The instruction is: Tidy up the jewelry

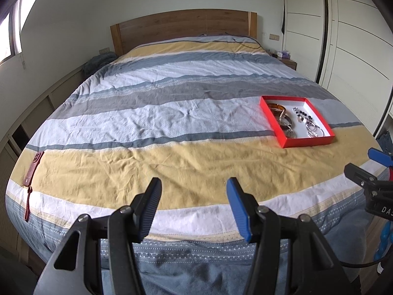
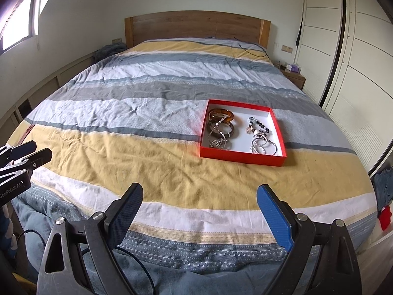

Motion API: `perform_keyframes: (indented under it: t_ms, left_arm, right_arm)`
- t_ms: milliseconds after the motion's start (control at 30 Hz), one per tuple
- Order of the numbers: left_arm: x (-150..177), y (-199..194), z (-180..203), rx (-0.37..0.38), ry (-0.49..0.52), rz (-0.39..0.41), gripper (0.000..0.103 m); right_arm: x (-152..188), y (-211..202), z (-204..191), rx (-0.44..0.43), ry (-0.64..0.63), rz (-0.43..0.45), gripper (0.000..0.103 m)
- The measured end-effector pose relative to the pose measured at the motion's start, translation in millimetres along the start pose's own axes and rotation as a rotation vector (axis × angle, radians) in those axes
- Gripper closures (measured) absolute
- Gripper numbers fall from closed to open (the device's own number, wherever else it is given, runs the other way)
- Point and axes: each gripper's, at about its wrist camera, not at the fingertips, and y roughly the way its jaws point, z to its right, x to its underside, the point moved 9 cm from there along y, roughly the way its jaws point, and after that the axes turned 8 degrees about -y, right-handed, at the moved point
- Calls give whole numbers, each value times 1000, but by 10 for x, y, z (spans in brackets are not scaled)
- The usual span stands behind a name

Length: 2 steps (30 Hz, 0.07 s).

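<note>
A red shallow box (image 2: 242, 157) with a white inside lies on the striped bedspread, right of the middle; it also shows in the left wrist view (image 1: 307, 143). In it lie brown bangles (image 2: 221, 119) at the left, a beaded necklace (image 2: 258, 125) and silver hoops (image 2: 264, 146) at the right. My left gripper (image 1: 194, 186) is open and empty over the bed's near edge, well left of the box. My right gripper (image 2: 199, 191) is open and empty at the near edge, in front of the box.
A red leather strap (image 1: 33, 169) lies at the bed's left edge. The wooden headboard (image 2: 196, 25) stands at the far end. A nightstand (image 2: 293, 75) and white wardrobe doors (image 2: 356, 56) are on the right. A black cable (image 2: 253, 50) lies near the pillows.
</note>
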Motion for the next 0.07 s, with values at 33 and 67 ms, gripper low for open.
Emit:
perform_keyframes:
  t_ms: [33, 67]
  left_arm:
    - [8, 19, 3, 0, 1, -4, 50]
    - [13, 37, 6, -1, 3, -7, 50]
  right_arm:
    - [5, 23, 3, -1, 1, -4, 10]
    - [15, 51, 5, -2, 2, -10, 10]
